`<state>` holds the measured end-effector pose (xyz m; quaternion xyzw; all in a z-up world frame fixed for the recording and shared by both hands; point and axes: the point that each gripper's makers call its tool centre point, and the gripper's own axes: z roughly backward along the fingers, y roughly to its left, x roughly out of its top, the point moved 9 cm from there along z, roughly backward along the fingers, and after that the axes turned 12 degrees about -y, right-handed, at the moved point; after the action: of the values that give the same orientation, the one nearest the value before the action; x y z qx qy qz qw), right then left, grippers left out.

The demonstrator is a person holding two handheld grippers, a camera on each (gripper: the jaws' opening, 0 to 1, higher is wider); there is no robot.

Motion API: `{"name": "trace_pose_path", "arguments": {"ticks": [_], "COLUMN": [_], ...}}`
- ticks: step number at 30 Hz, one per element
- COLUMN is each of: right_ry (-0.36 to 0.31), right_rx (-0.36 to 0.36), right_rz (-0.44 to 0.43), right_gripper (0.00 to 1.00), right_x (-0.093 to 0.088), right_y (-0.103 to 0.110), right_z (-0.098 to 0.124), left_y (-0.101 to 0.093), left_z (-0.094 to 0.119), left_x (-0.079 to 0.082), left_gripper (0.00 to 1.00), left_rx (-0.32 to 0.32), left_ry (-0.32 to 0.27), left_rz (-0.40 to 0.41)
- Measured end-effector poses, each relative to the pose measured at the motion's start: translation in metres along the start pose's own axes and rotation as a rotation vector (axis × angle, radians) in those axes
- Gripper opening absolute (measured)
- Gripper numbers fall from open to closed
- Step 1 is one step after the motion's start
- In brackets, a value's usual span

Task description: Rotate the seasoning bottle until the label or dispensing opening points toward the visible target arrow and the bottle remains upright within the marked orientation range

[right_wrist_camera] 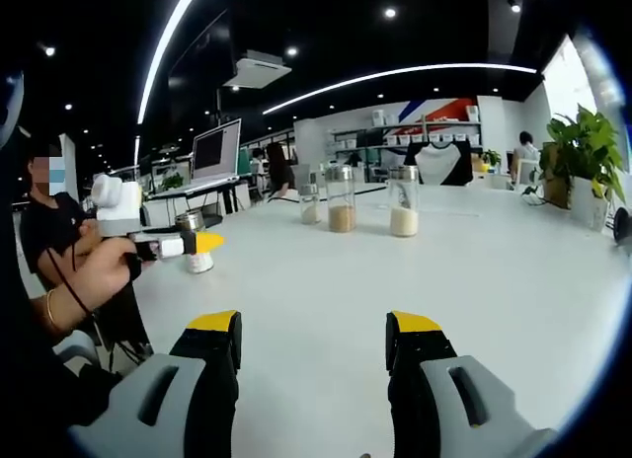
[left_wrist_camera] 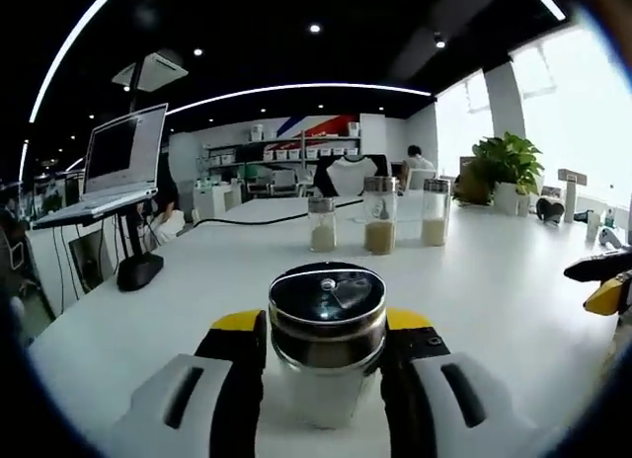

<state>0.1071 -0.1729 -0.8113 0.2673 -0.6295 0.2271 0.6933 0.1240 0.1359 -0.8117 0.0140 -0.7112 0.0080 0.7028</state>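
We see bare white table point(right_wrist_camera: 326, 280) ahead of the right gripper point(right_wrist_camera: 314, 344), whose jaws stand wide apart, touching nothing. Our left gripper point(left_wrist_camera: 326, 354) clamps the upright seasoning bottle point(left_wrist_camera: 327, 325); 3 jars point(left_wrist_camera: 380, 216) stand well beyond.

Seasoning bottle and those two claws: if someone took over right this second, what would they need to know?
Left claw: shut on the seasoning bottle, which stands upright on the white table, metal cap up.
Right claw: open, holding nothing, above bare table.
Three other jars stand in a row farther back, untouched.
Done: bottle gripped.
Left: no target arrow or marking can be seen, so whether the bottle points correctly cannot be told. Find the arrow, turn the bottle toward it, keep it upright, release.
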Motion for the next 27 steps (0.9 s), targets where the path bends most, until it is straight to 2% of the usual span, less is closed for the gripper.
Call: {"name": "trace_pose_path", "arguments": {"ticks": [10, 18, 27], "right_ry": [0.001, 0.003, 0.004], "right_rx": [0.005, -0.002, -0.003], "right_rz": [-0.001, 0.002, -0.003], "right_gripper": [0.59, 0.59, 0.58], "right_x": [0.001, 0.002, 0.0009], "right_y": [-0.0004, -0.0031, -0.0027], "right_z": [-0.0044, -0.0046, -0.0052], "left_y": [-0.0068, -0.0024, -0.0039], "left_z": [-0.0037, -0.0058, -0.005], "left_x": [-0.0035, -0.0058, -0.0067], "left_gripper": [0.48, 0.45, 0.42], "left_rx": [0.011, 0.039, 0.021], "left_ry": [0.015, 0.014, 0.019], "left_rz": [-0.007, -0.011, -0.004]}}
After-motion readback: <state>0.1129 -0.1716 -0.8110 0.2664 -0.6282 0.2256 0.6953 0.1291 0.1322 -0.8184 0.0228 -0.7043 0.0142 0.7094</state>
